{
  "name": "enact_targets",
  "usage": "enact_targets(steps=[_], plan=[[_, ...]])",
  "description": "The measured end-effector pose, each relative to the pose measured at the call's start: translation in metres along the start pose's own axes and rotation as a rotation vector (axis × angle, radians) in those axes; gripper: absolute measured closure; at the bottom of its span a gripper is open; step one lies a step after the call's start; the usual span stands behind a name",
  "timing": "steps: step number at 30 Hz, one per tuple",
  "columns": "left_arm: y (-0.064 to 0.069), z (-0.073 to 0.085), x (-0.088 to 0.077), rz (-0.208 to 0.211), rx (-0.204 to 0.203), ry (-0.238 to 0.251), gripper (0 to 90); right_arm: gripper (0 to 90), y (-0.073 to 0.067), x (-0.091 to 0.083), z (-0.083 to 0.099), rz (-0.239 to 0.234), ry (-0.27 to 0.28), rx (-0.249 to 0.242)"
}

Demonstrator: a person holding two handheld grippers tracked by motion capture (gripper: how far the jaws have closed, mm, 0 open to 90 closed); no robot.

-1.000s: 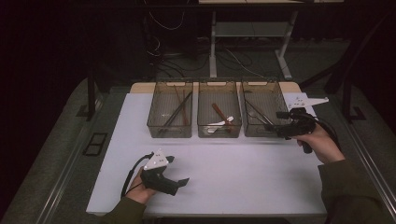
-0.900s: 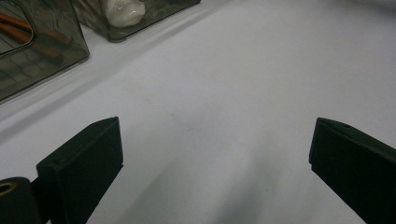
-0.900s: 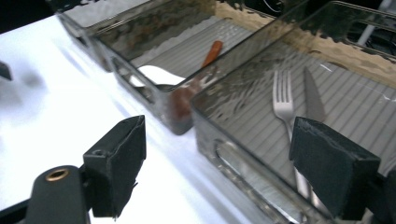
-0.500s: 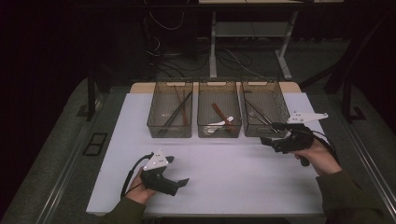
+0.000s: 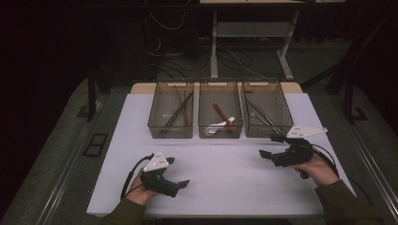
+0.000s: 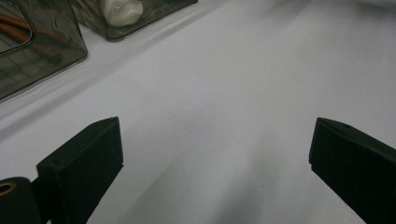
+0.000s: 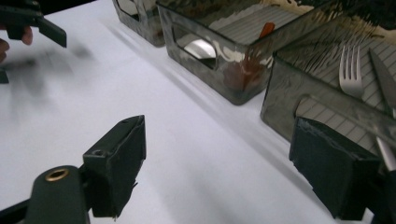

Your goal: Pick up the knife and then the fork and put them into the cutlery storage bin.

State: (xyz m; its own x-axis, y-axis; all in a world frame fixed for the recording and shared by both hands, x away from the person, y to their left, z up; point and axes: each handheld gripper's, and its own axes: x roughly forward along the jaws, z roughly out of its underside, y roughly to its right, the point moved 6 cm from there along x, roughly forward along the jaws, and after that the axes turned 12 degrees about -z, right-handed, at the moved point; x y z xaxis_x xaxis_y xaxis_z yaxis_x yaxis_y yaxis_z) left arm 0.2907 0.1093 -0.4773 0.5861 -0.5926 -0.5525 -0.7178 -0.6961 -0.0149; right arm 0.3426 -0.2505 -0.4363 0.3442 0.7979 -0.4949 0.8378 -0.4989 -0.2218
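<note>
Three smoky translucent plastic bins (image 5: pixel 219 123) on smooth white table (image 5: pixel 225 183)

Both claws are black, blocky and matte — the left claw (image 5: pixel 177 186) and the right claw (image 5: pixel 272 146) each carry a pale grey three-cornered plate and trail a black cable. A brass-coloured screw shows beside the right claw's jaw, and the person's sleeves are dark olive.

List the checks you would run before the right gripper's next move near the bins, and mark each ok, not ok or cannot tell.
1. Right gripper jaws open, nothing between them: ok.
2. Left gripper jaws open and empty: ok.
3. Right bin holds a fork, lying inside: ok.
4. Table bare between the grippers: ok.
5. Right gripper apart from the right bin's wall: cannot tell.
</note>
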Motion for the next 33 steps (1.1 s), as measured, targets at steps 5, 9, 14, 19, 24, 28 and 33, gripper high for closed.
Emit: enact_targets(steps=[5,9,14,19,24,28,33], plan=[[0.000,0.000,-0.001,0.000,-0.001,0.004,2.1,18.6,-0.004,0.001,0.012,0.001,0.001,0.006],[0.000,-0.001,-0.001,0.000,-0.001,0.006,2.1,18.6,-0.009,0.003,0.022,-0.008,-0.006,0.010],[0.001,-0.001,-0.001,0.000,0.000,0.006,2.1,18.6,-0.018,0.004,0.029,-0.024,-0.001,0.012],[0.001,-0.001,-0.001,0.001,0.000,0.006,2.1,18.4,-0.030,0.006,0.037,-0.040,-0.006,0.003],[0.001,-0.001,-0.001,0.000,0.001,0.006,2.1,18.0,-0.035,0.007,0.043,-0.056,0.002,0.005],[0.001,-0.001,-0.002,0.000,-0.001,0.006,2.1,18.0,-0.038,0.006,0.047,-0.060,0.005,0.007],[0.000,0.000,-0.001,0.000,0.000,0.005,2.1,18.0,-0.038,0.003,0.053,-0.059,-0.002,0.004]])
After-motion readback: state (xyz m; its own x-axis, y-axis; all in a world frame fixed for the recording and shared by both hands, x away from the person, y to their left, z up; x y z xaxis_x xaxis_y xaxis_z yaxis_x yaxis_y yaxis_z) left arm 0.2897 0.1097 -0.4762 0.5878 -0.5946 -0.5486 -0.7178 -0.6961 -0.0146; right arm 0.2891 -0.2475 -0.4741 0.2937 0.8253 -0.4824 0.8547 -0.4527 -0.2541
